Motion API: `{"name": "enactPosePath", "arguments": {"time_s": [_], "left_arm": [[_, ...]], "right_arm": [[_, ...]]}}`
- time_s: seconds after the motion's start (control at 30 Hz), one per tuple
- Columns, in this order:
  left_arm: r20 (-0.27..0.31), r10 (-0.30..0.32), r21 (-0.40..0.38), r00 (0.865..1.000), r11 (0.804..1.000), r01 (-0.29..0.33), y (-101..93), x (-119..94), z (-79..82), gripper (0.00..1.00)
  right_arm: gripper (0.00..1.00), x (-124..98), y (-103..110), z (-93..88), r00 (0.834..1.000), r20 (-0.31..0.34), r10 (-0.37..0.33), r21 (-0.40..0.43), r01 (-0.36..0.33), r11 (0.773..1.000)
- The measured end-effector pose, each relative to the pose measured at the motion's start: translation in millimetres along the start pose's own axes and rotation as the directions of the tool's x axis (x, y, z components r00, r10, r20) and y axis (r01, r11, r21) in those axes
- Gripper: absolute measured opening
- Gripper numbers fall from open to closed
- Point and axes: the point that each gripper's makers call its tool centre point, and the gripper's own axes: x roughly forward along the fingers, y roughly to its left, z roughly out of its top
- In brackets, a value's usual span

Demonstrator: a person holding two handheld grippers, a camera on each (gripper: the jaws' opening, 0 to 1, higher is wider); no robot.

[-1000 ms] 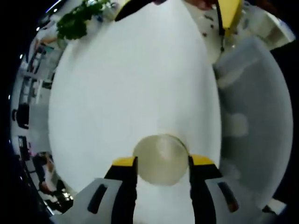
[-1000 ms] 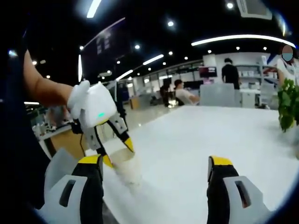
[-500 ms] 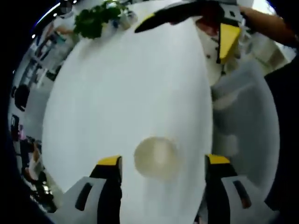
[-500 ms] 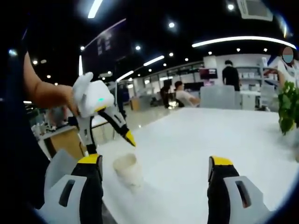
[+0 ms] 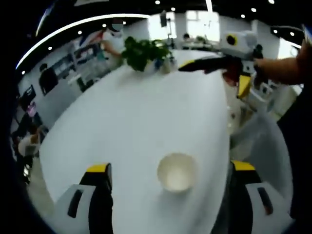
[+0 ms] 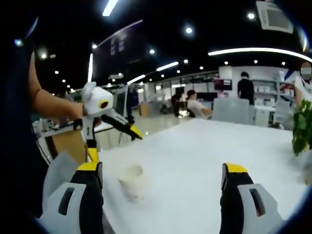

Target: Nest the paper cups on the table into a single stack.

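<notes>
Paper cup stack [image 5: 177,171] set upright on white table [image 5: 131,122], nesting judged complete (no loose cups seen); both grippers' fingers held released.

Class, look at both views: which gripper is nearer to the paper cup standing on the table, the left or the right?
Left. The left gripper hangs open just above the paper cup; the right gripper is also open, farther off across the table.

- The cup [image 5: 177,171] stands on the table [image 5: 136,117], between the left gripper's [image 5: 171,171] jaws.
- A plant [image 5: 144,52] sits at the table's far end.
- The right gripper [image 5: 234,74] hangs above the table, well apart from the cup.
</notes>
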Motion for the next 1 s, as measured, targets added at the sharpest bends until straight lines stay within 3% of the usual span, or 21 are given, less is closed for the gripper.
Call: {"name": "enactPosePath", "arguments": {"time_s": [0.07,0.13,0.2,0.27,0.33,0.43,0.53,0.63,0.73,1.0], "left_arm": [[0.057,0.010,-0.049,0.998,0.999,-0.008,3.2,-8.8,-2.4,0.99],[0.073,0.032,-0.092,0.997,0.995,-0.025,7.1,-16.4,-8.3,0.99],[0.100,0.035,-0.101,0.994,0.995,-0.025,9.4,-24.9,-15.5,0.99],[0.148,0.084,-0.109,0.986,0.992,-0.068,17.3,-31.4,-15.0,0.99],[0.184,0.083,-0.120,0.979,0.991,-0.061,16.3,-38.4,-16.9,0.99],[0.279,0.114,-0.130,0.954,0.988,-0.080,21.1,-47.6,-13.7,0.99],[0.339,0.138,-0.136,0.931,0.986,-0.097,24.1,-54.6,-15.3,0.99],[0.335,0.163,-0.136,0.928,0.983,-0.123,28.7,-55.9,-23.3,0.99],[0.351,0.158,-0.154,0.923,0.982,-0.110,28.4,-58.4,-27.1,0.99],[0.351,0.145,-0.172,0.925,0.981,-0.088,27.5,-53.1,-41.5,0.99]], "right_arm": [[1.00,1.4,1.1,-1.3,1.000,-0.007,0.001,-0.009,-0.001,1.000],[1.00,2.8,2.7,-1.9,1.000,-0.009,0.005,-0.013,-0.005,1.000],[1.00,5.0,4.6,-3.9,1.000,-0.016,0.011,-0.021,-0.011,1.000],[1.00,6.5,6.3,-4.2,1.000,-0.016,0.013,-0.028,-0.013,1.000],[1.00,8.7,9.2,-5.4,1.000,-0.019,0.020,-0.042,-0.021,0.999],[1.00,12.7,12.6,-11.1,0.999,-0.034,0.028,-0.039,-0.030,0.999],[1.00,15.5,14.2,-15.2,0.999,-0.041,0.026,-0.053,-0.028,0.998],[1.00,17.6,15.9,-15.1,0.999,-0.033,0.026,-0.059,-0.028,0.998],[1.00,20.7,17.6,-15.7,0.999,-0.023,0.022,-0.073,-0.024,0.997],[1.00,25.8,21.4,-24.8,0.999,-0.033,0.033,-0.077,-0.035,0.996]]}}
